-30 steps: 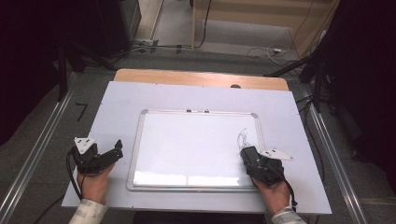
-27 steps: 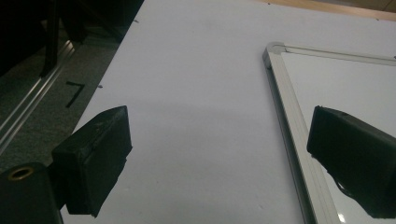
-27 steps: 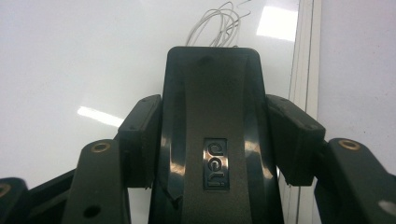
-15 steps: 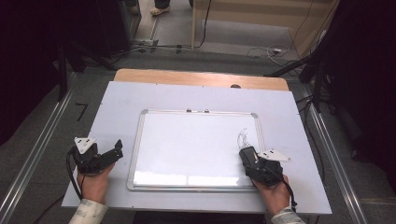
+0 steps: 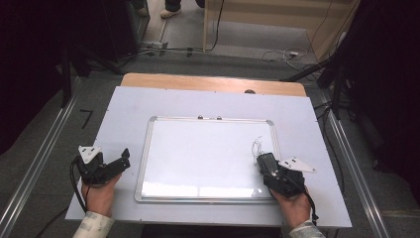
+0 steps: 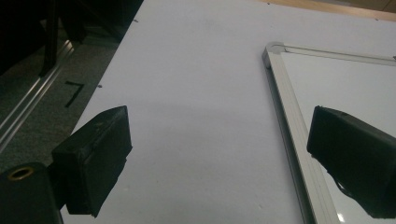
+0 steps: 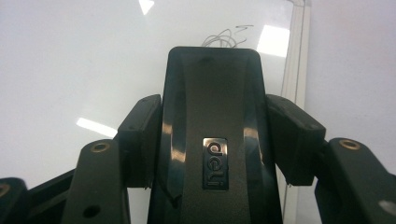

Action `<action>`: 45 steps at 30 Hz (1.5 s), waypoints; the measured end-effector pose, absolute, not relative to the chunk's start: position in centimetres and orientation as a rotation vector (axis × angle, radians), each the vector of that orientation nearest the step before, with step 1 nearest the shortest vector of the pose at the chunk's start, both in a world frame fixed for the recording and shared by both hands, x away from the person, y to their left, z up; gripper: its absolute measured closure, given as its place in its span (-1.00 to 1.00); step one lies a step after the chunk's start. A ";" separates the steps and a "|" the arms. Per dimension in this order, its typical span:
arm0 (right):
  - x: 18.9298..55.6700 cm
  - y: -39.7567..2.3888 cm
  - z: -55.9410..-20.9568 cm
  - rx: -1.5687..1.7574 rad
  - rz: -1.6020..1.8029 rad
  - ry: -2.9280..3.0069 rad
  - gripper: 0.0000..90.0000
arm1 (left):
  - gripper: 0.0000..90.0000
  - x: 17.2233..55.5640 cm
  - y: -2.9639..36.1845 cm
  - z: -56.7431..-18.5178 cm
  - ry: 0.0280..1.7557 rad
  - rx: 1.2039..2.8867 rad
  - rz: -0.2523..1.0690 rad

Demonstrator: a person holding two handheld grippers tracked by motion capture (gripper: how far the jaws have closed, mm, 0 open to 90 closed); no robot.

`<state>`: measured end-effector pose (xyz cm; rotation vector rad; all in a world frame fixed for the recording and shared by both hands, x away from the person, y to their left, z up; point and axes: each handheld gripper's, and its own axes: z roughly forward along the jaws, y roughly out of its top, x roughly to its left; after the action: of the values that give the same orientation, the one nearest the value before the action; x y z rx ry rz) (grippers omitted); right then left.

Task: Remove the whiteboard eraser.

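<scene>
Black eraser [image 7: 212,135] clamped in right claw [image 5: 270,166], on whiteboard [image 5: 198,153] just below scribble [image 5: 257,145]. Left claw [image 5: 116,163] agape, empty, over desk [image 5: 129,106]. Likely wiping step; next, push forward across marks.

A white surface [image 5: 198,99] with a bare wooden strip [image 5: 198,82] along its far edge stood on grey floor [image 5: 247,44]. Metal rails ran along the floor on the left [image 5: 39,158] and on the right [image 5: 351,168]. A dark mark shaped like a 7 [image 5: 85,118] lay beside the left rail. Loose cables [image 5: 282,53] trailed across the floor beyond, near a person's shoes [image 5: 168,11].
</scene>
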<state>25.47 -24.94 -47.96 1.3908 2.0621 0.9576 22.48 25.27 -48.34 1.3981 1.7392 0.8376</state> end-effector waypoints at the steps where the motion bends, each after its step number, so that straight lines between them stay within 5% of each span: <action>1: 25.4 -25.0 -47.8 1.393 0.961 2.057 -0.14 | -0.85 22.5 25.3 -48.3 1.741 1.402 0.836; 45: 25.7 -26.4 -47.2 1.440 0.999 2.023 -0.14 | -0.85 23.0 25.0 -48.5 1.725 1.422 0.822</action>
<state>25.70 -26.45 -47.23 1.4400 2.0231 0.9990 23.01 25.01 -48.46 1.4216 1.7250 0.8220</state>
